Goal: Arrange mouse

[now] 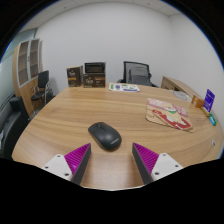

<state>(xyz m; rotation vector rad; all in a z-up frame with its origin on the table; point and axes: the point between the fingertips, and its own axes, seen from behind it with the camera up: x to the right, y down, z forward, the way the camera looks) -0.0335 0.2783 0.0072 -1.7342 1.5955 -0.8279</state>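
Note:
A black computer mouse [104, 135] lies on the large wooden table [70, 115], just ahead of my fingers and a little left of the midline. My gripper [112, 157] is open and empty, its two magenta pads [78, 157] spread wide above the table's near edge. The mouse is beyond the fingertips, not between them, and nothing touches it.
A patterned mouse mat with red and beige print [168, 113] lies to the right of the mouse. Papers [124, 88] lie at the far side of the table. Office chairs [136, 72], a shelf unit [28, 62] and boxes [94, 72] stand around it.

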